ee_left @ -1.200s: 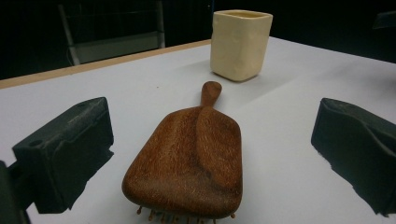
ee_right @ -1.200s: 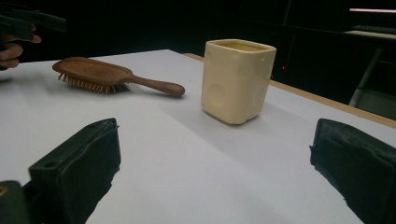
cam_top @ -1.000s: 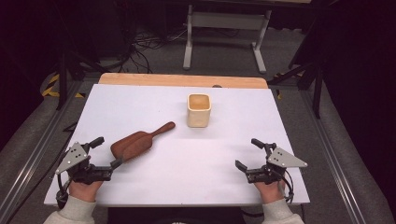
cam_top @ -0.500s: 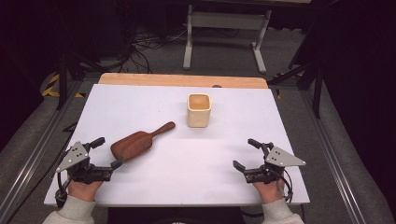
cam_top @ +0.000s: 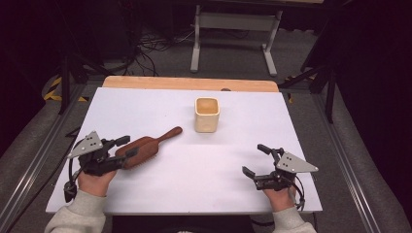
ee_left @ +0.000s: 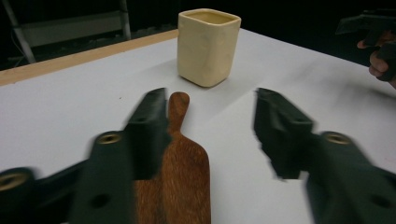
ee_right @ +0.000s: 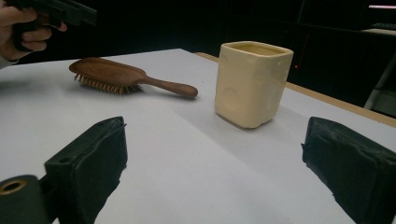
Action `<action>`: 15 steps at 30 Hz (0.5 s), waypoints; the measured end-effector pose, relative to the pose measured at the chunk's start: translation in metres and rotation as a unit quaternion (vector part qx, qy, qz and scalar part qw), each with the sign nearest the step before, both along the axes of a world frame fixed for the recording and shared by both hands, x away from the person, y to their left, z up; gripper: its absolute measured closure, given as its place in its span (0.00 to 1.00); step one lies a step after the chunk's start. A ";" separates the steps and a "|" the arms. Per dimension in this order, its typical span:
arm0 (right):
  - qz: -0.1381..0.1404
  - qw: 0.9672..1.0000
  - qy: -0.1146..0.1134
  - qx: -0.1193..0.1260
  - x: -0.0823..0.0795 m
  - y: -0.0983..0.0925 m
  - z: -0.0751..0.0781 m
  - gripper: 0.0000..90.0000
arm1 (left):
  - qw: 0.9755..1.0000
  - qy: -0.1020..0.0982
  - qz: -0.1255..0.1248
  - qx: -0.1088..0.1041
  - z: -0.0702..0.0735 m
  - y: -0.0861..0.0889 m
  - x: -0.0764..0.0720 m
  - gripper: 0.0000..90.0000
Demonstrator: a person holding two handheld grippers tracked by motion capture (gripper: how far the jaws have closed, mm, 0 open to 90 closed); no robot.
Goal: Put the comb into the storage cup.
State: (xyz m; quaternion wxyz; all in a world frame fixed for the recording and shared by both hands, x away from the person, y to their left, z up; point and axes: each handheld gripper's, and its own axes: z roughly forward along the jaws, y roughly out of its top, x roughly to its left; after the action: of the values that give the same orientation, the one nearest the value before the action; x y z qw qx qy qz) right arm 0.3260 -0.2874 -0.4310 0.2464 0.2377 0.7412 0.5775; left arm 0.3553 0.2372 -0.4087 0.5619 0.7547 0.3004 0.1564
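Now left gripper [cam_top: 125, 147] over hairbrush [cam_top: 145, 146], jaws just closing, not gripping.

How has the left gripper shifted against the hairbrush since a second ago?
Yes. The left gripper has moved forward over the head of the hairbrush, which lies where it was; its jaws have just been closing, with the brush below them, not yet gripped.

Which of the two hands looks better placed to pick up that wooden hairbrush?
Left, most likely. The left gripper hangs right over the hairbrush, jaws just closing but not gripping; the right gripper is open, far across the table.
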 end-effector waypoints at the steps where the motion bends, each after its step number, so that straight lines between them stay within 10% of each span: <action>1: 0.001 1.000 0.001 0.000 0.000 0.000 0.000 0.08 | 1.000 0.006 -0.004 0.006 0.003 -0.004 0.005 0.69; 3: 0.005 1.000 0.001 0.000 0.000 0.001 -0.001 0.08 | 1.000 0.010 -0.011 0.017 0.007 -0.011 0.012 0.98; 15: 0.012 1.000 0.000 0.003 -0.002 0.000 0.000 0.08 | 0.997 0.041 -0.019 0.058 0.023 -0.045 0.047 1.00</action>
State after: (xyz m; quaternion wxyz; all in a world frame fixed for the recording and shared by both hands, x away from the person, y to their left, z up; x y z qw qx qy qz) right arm 0.3241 -0.2873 -0.4310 0.2388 0.2299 0.7423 0.5824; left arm 0.4021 0.1918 -0.3858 0.5070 0.7974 0.2995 0.1321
